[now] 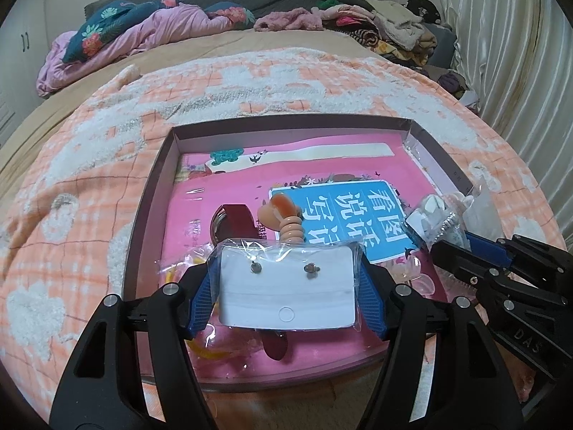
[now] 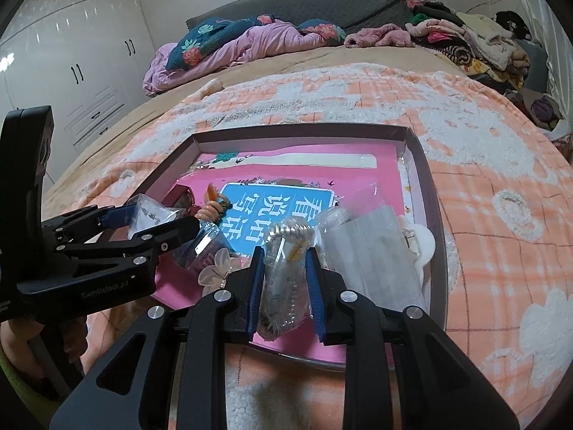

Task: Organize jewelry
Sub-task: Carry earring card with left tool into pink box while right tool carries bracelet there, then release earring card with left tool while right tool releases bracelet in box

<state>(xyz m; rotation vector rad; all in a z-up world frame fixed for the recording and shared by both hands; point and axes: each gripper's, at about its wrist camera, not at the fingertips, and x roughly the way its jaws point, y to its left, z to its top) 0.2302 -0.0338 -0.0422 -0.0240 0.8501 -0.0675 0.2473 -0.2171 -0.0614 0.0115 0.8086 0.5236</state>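
Observation:
My left gripper (image 1: 286, 279) is shut on a white earring card in a clear bag (image 1: 286, 286), two small studs on it, held above the near part of a shallow box (image 1: 286, 122). My right gripper (image 2: 284, 279) is shut on a clear bag with a silver bracelet (image 2: 286, 268), held over the box's (image 2: 301, 130) near edge. The box holds a pink book (image 1: 322, 165), a red-strapped watch (image 1: 234, 216), an orange coil hair tie (image 1: 286, 218), a clear flower hair clip (image 2: 216, 272) and other bagged pieces (image 2: 372, 247).
The box lies on an orange and white fuzzy blanket (image 1: 250, 82) on a bed. Crumpled bedding (image 1: 143, 25) and a pile of clothes (image 1: 386, 28) lie at the far side. White wardrobes (image 2: 78, 57) stand at left, a curtain (image 1: 519, 71) at right.

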